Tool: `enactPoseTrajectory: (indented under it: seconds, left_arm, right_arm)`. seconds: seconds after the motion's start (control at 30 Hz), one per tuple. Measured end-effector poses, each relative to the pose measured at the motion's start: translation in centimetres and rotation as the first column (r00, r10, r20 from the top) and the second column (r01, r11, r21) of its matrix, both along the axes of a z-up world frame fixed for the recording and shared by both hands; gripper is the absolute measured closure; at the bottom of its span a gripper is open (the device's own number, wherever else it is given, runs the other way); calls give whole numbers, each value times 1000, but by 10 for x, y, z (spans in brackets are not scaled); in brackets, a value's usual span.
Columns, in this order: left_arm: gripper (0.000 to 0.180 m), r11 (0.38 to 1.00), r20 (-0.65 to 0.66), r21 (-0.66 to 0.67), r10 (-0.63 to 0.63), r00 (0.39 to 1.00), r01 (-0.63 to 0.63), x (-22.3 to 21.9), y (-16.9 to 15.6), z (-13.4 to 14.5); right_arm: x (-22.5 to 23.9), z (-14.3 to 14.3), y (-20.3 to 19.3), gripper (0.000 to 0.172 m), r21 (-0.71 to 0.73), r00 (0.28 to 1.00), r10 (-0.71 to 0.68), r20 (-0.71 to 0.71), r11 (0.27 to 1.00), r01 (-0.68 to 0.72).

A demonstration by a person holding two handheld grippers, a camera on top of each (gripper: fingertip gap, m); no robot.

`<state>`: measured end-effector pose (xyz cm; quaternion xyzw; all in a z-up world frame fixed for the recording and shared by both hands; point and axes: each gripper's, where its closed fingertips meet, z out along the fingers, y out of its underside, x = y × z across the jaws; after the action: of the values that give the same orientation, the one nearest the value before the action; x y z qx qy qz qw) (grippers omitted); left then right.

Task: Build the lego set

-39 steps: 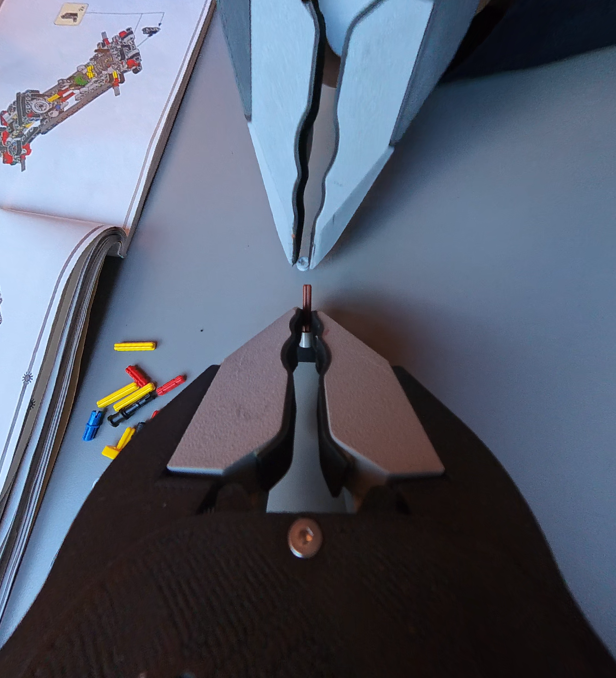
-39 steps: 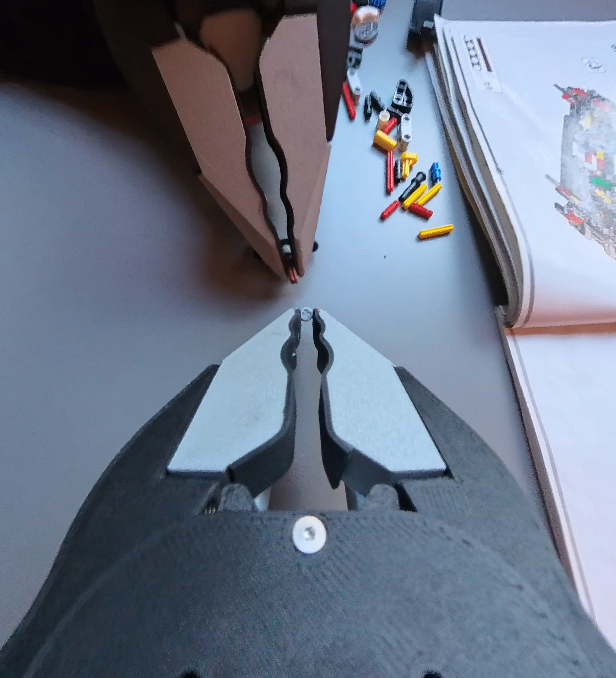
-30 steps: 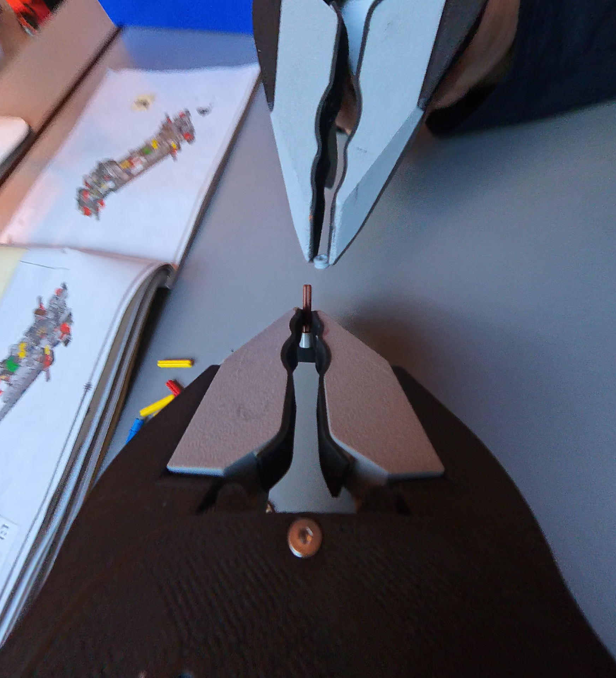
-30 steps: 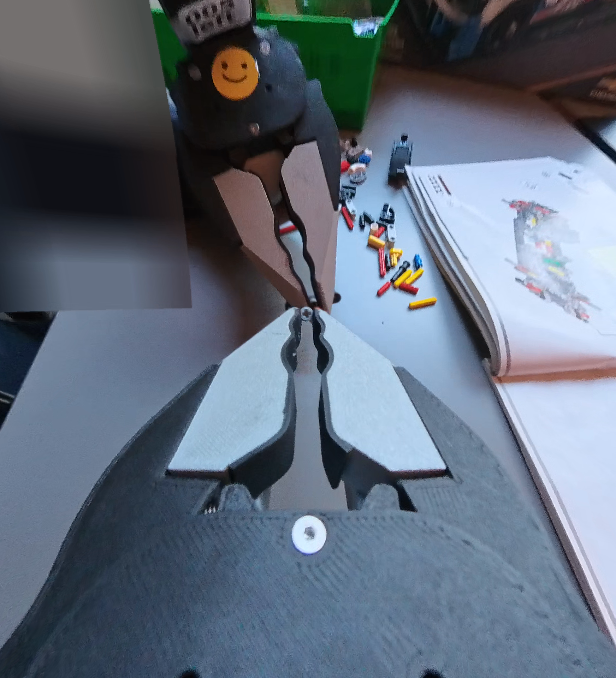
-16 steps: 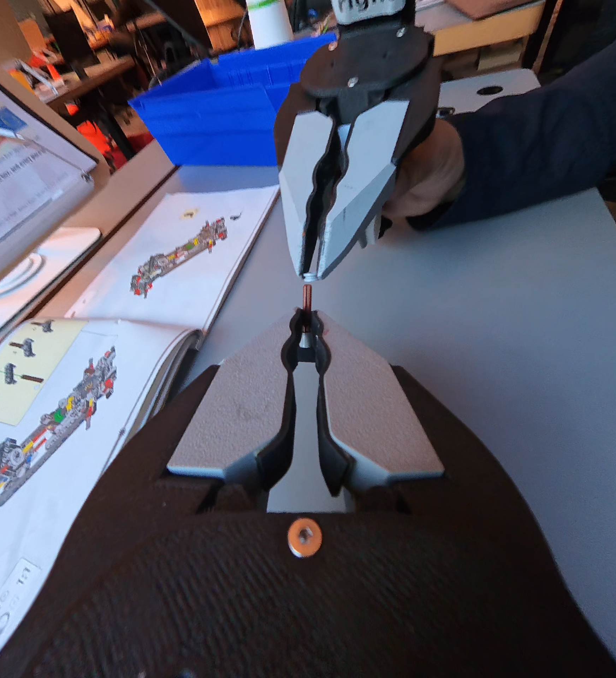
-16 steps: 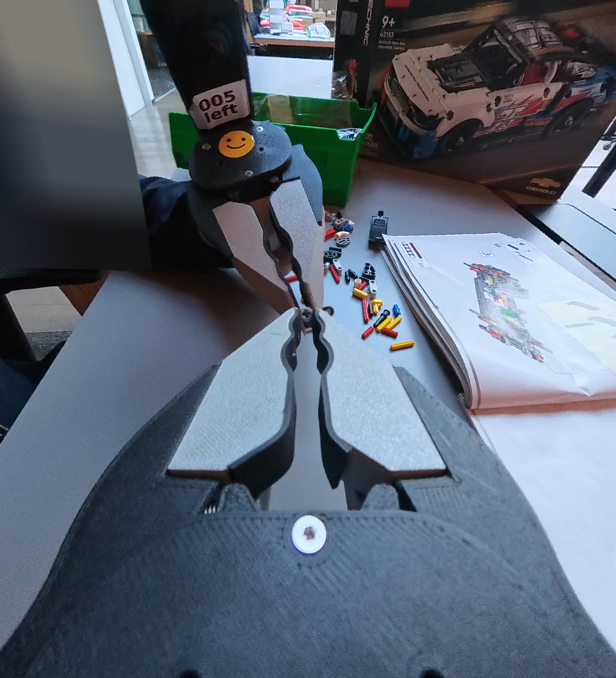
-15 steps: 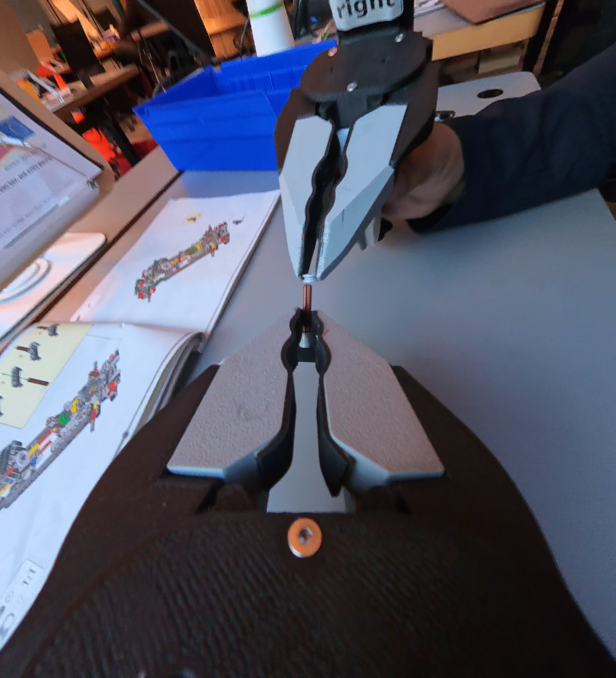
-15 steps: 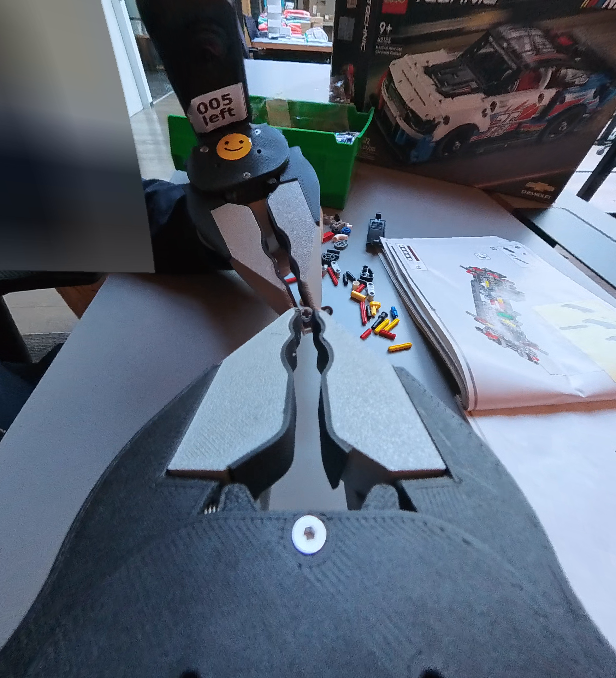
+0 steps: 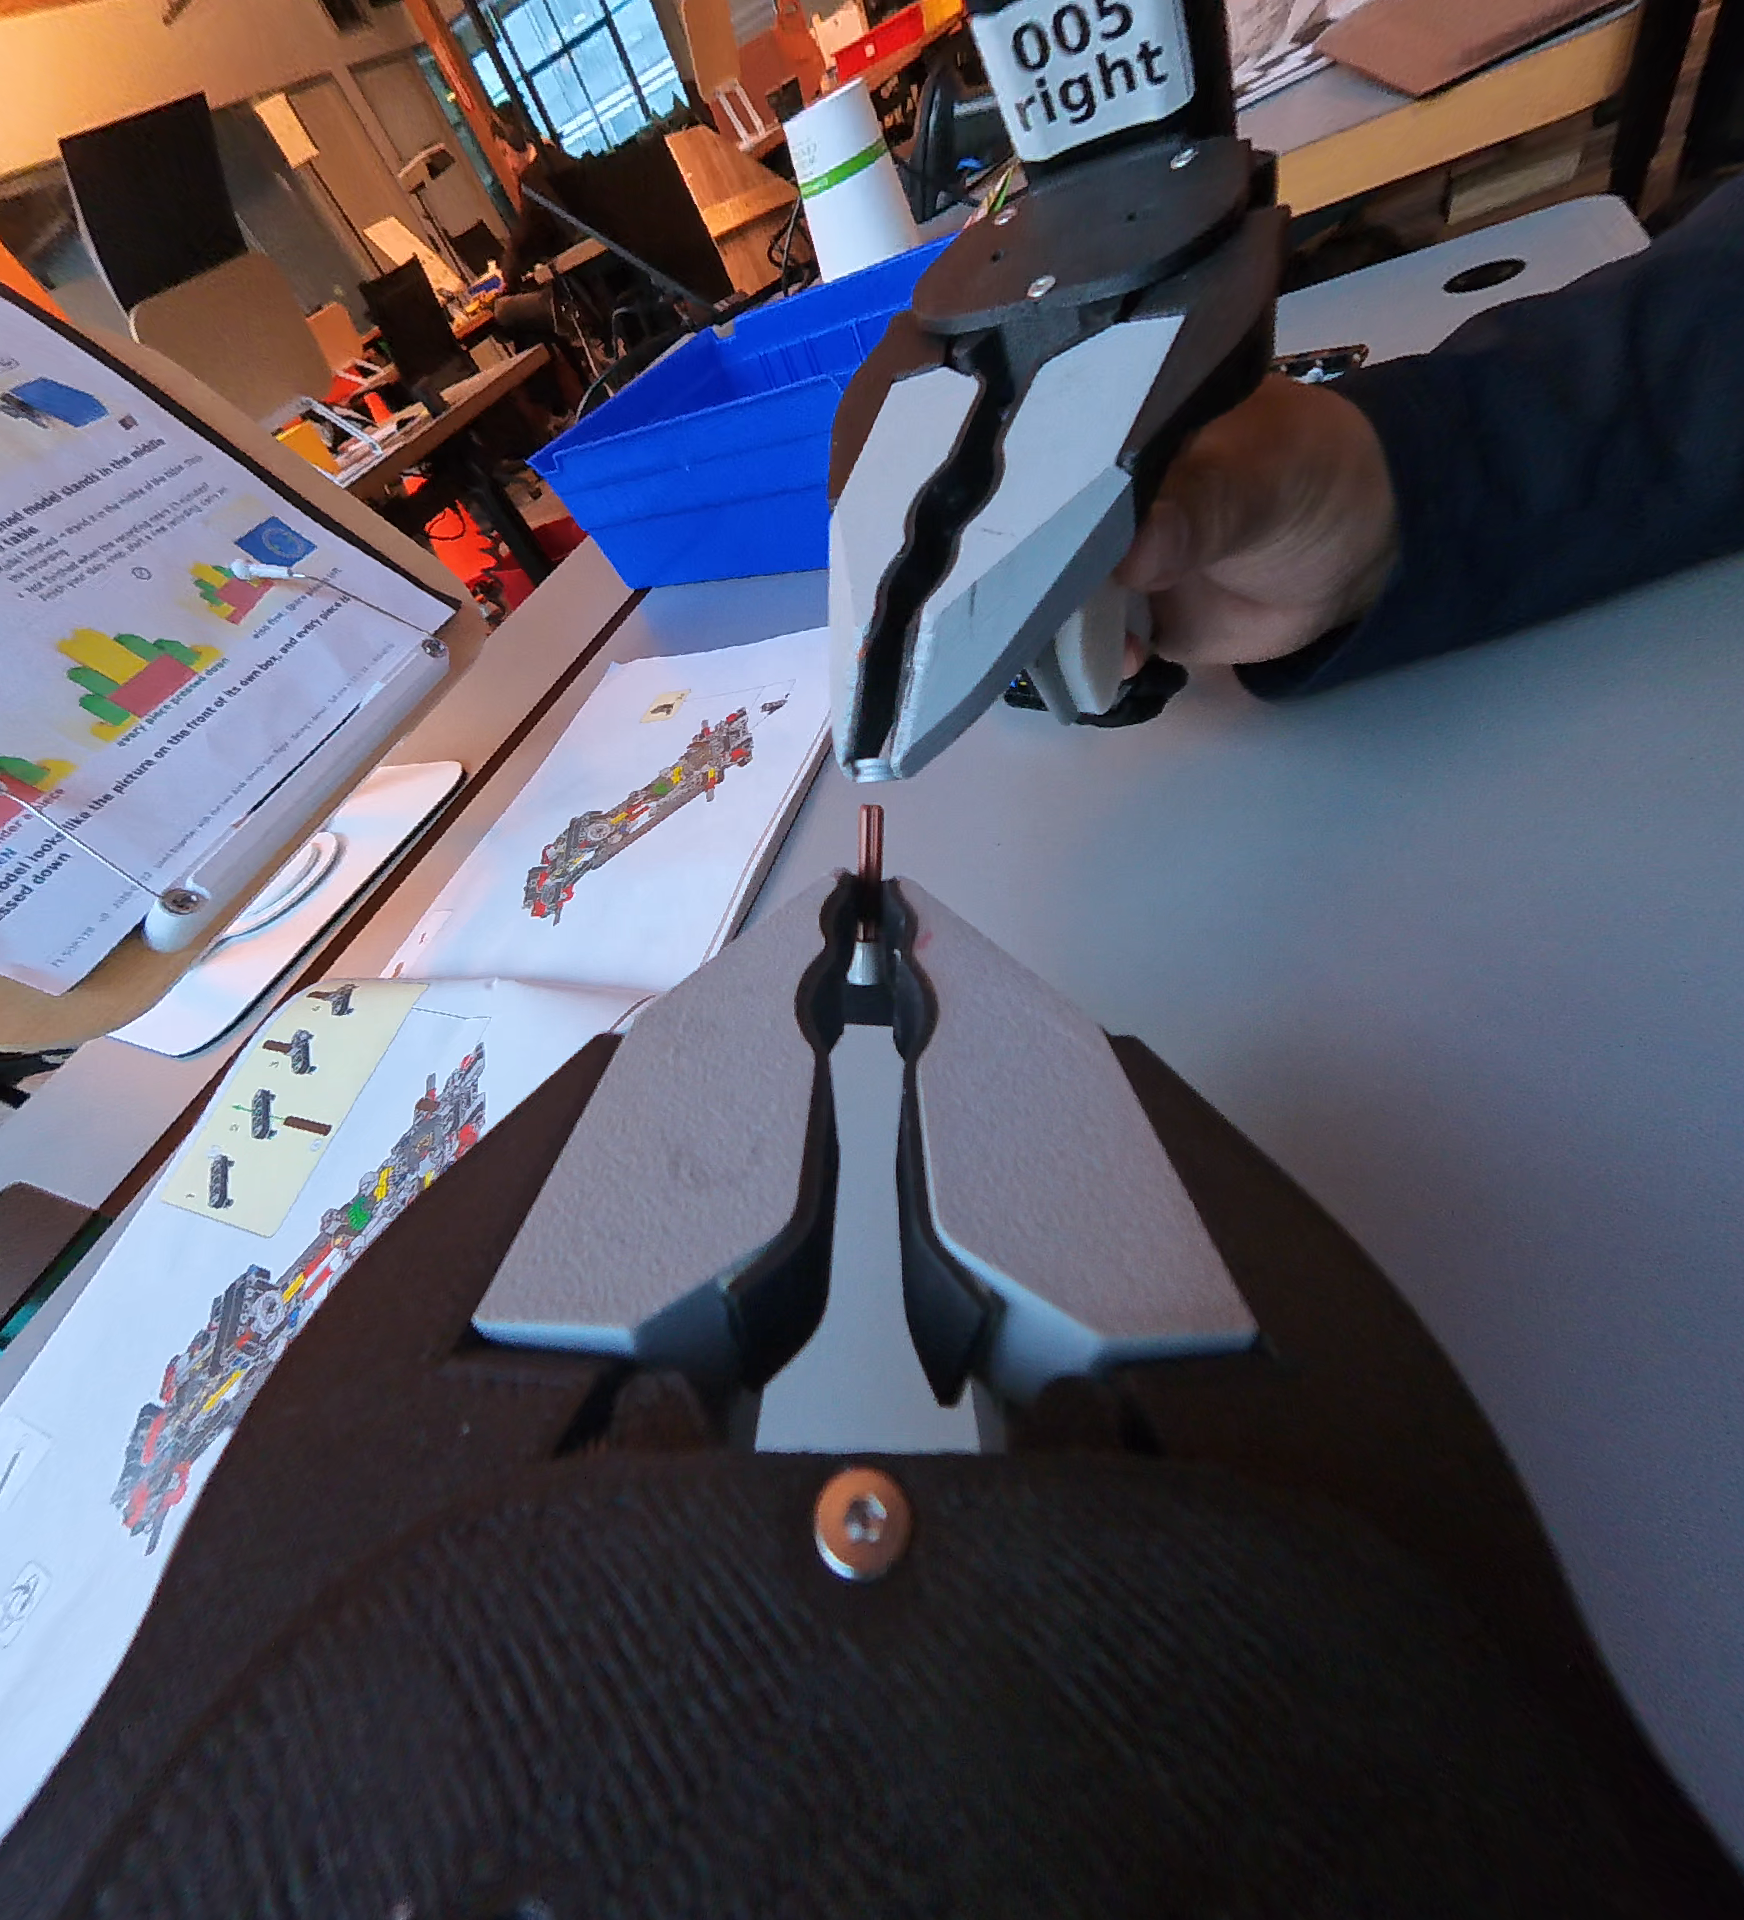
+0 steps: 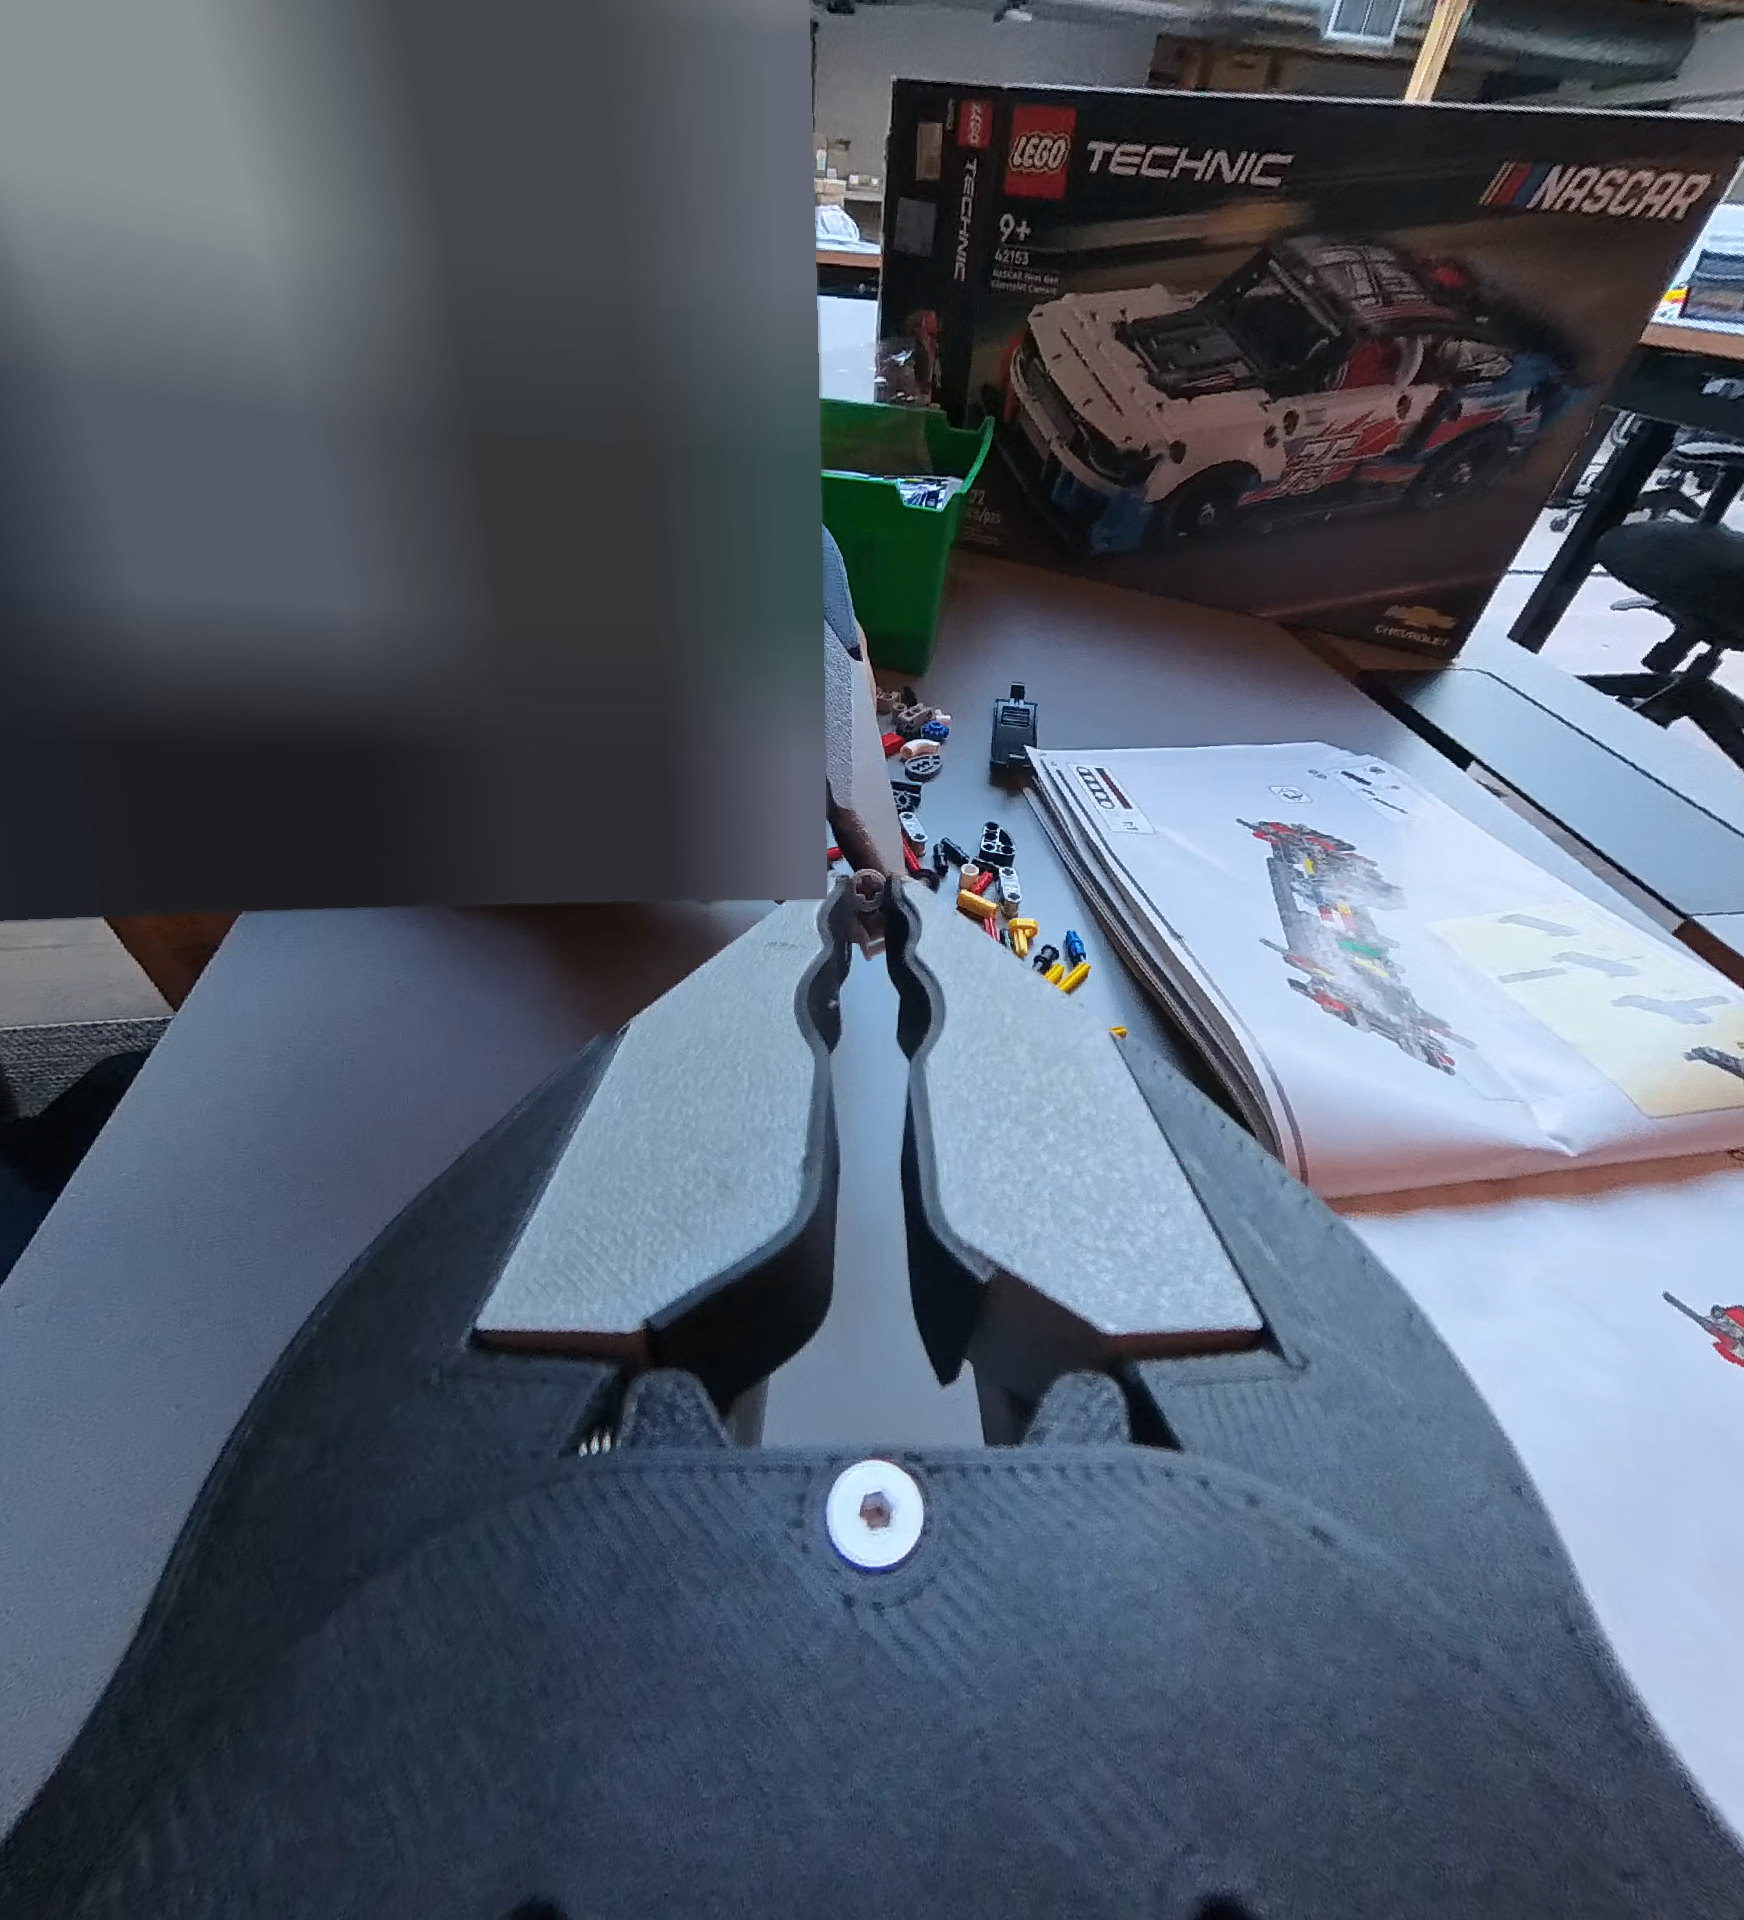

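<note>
My left gripper is shut on a thin dark-red axle that sticks out past its tips, with a small grey bush on the axle between the fingers. My right gripper is shut on a small round pale bush at its very tips. In the left wrist view the right gripper points down at the axle, and its bush hangs just above the axle's end with a small gap. In the right wrist view one finger of the left gripper shows beside a blurred patch.
An open instruction booklet lies on the grey table, with loose small parts beside it. A green bin and a large boxed car set stand behind. A blue bin and a printed sheet on a board are at the left. My left and right fingertips are right by each other.
Both grippers have tilted up from looking down at the table and stay tip to tip. The bush met the axle's end half a second ago; now a small gap shows.
</note>
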<state>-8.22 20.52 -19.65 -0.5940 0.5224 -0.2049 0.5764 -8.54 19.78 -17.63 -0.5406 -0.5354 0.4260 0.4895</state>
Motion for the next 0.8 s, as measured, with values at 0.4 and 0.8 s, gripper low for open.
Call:
enactPoseTrajectory:
  seconds: [0.4,0.8]
  left_arm:
    - [179,999,-32,47,15,999,-14,1,0,-1]
    - [179,998,-155,25,68,985,-65,-2,6,-22]
  right_arm:
    - [-2,-3,0,169,28,1000,-8,22,1000,7]
    - [-4,-24,7,169,-76,995,12,102,997,-5]
